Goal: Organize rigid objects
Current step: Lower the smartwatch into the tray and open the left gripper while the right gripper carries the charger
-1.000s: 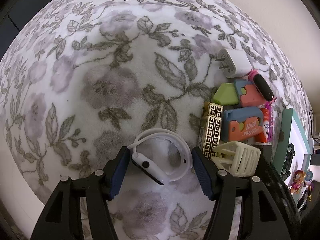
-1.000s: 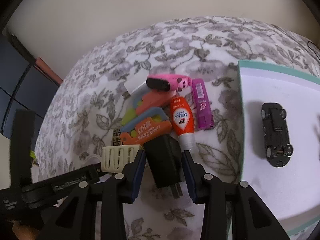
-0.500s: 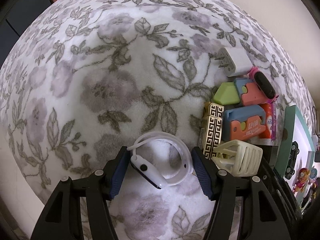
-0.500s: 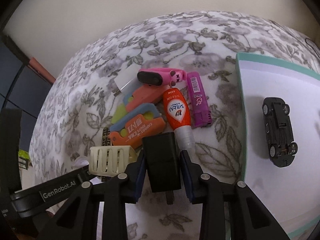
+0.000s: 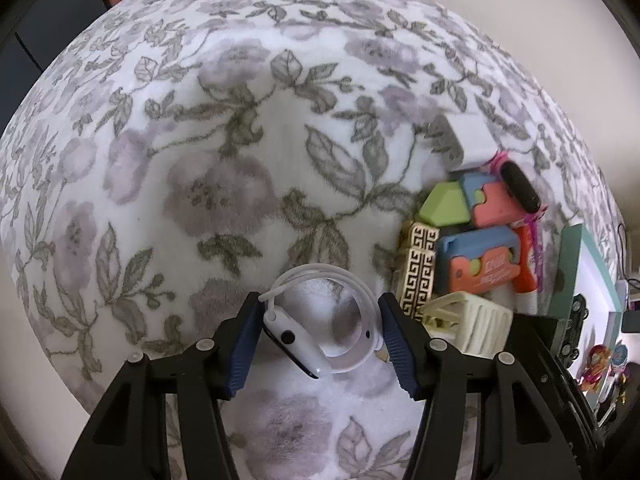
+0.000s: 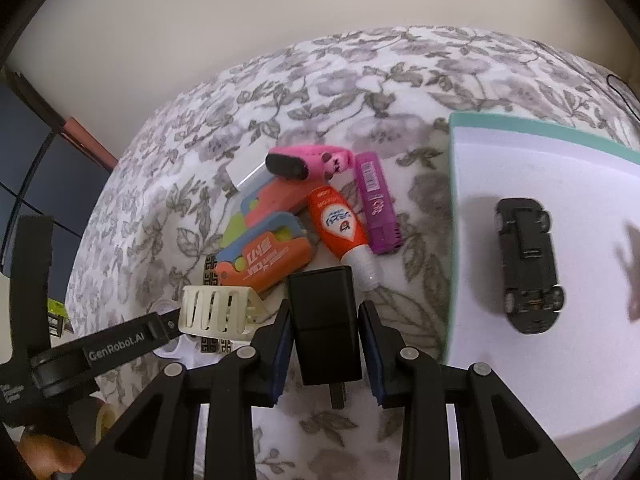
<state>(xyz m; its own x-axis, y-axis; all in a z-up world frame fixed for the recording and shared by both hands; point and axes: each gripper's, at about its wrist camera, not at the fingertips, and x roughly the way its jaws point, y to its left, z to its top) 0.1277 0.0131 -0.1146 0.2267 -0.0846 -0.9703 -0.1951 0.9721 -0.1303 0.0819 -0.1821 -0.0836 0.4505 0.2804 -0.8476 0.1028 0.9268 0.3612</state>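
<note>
A white smartwatch [image 5: 296,340] with a looped strap lies on the floral blanket [image 5: 200,160] between the pads of my left gripper [image 5: 320,304]. Its jaws are closing, and both pads touch the watch. In the right wrist view a black plug adapter [image 6: 324,328] sits upright between the pads, prongs toward the camera, and my right gripper [image 6: 325,308] is shut on it. Just left of the adapter stands a cream slotted piece [image 6: 216,312], and the left gripper's arm [image 6: 120,344] reaches in beside it.
Ahead lies a tight cluster: white charger [image 5: 468,140], pink band [image 6: 312,160], green block [image 5: 444,204], orange-and-blue cutter [image 6: 268,256], orange glue bottle [image 6: 340,224], purple stick [image 6: 378,204], gold-patterned clip [image 5: 418,276]. To the right, a teal-rimmed white tray [image 6: 520,132] holds a black toy car [image 6: 528,264].
The left jaws have narrowed onto the watch. The right pads have come in from a small gap to press the black adapter's sides. The cluster has stayed put.
</note>
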